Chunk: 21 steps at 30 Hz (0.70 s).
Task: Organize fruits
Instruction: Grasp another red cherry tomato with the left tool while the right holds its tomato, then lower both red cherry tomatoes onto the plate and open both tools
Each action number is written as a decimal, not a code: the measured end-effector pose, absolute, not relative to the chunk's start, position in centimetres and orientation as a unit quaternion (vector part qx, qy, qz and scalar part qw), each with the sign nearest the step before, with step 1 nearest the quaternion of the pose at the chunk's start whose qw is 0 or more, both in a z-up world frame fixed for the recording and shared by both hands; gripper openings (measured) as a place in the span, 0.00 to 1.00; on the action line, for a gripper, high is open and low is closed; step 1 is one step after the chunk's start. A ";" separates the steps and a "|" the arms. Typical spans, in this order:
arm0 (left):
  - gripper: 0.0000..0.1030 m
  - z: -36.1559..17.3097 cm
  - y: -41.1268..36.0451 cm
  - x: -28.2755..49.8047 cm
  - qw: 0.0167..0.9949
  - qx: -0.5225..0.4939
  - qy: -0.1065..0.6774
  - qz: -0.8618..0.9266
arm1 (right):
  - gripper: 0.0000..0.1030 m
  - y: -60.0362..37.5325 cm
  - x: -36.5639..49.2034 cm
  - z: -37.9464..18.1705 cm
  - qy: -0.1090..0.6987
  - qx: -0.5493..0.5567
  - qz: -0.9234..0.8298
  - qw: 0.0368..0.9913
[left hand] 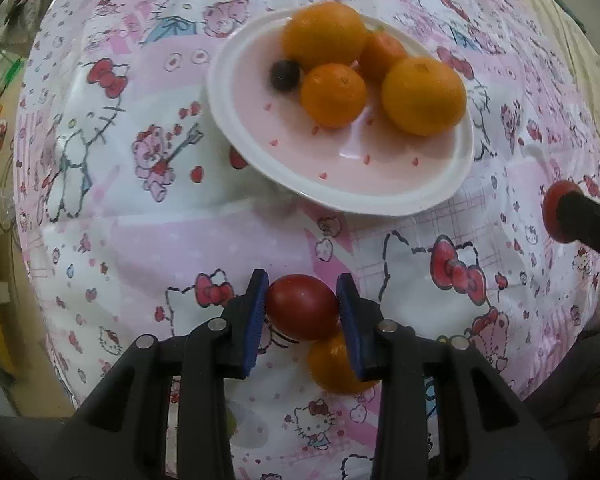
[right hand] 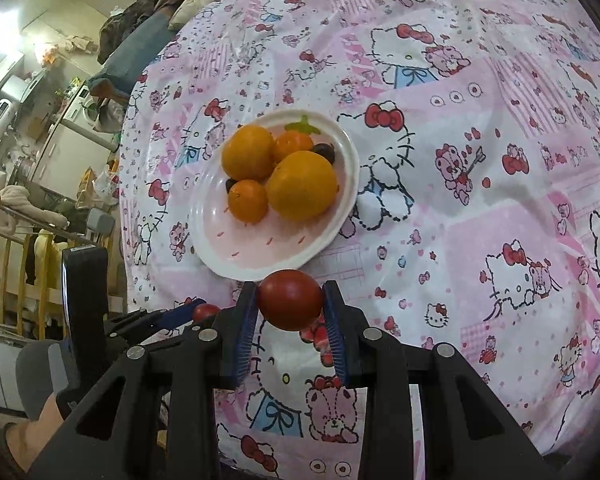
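The left gripper (left hand: 302, 308) is clamped on a red tomato (left hand: 302, 307), and the right gripper (right hand: 290, 306) grips a second tomato (right hand: 290, 305), each squarely between blue pads, seemingly for transfer. Both are just short of the plate (right hand: 220, 256), which already holds oranges (right hand: 302, 184). One orange (left hand: 334, 366) lies on the tablecloth (left hand: 180, 220), short of the plate, under the left gripper.

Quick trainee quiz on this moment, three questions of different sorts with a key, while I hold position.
1. True or false: both grippers hold a red fruit.
2. How many orange fruits sit on the plate? A) two B) four C) six
3. Fill in: under the left gripper, one ______ fruit lies on the tablecloth.

Key: 1. true: left gripper on its red fruit, right gripper on its red fruit. 2. B. 3. orange.
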<state>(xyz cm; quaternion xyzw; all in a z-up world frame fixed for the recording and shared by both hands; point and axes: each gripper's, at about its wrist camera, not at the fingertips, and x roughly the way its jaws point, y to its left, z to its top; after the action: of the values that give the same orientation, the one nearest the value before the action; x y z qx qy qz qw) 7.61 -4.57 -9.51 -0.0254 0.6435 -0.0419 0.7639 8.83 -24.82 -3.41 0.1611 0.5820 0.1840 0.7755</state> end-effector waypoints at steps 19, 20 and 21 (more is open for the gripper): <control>0.30 -1.8 0.5 8.0 0.832 -0.036 0.554 -0.005 | 0.33 -24.9 9.5 2.0 0.515 0.179 0.214 0.811; 0.30 -1.5 0.6 8.0 0.833 -0.039 0.552 -0.003 | 0.33 -24.8 9.6 2.3 0.511 0.178 0.217 0.812; 0.30 -1.0 0.8 8.2 0.835 -0.038 0.548 -0.002 | 0.33 -24.7 9.8 2.6 0.507 0.179 0.223 0.813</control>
<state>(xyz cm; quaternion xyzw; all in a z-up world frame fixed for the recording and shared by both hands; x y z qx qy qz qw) 8.20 0.84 -0.99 -0.0384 0.5483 -0.0022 0.8354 9.77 -24.71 2.60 0.1790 0.5066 0.2231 0.8133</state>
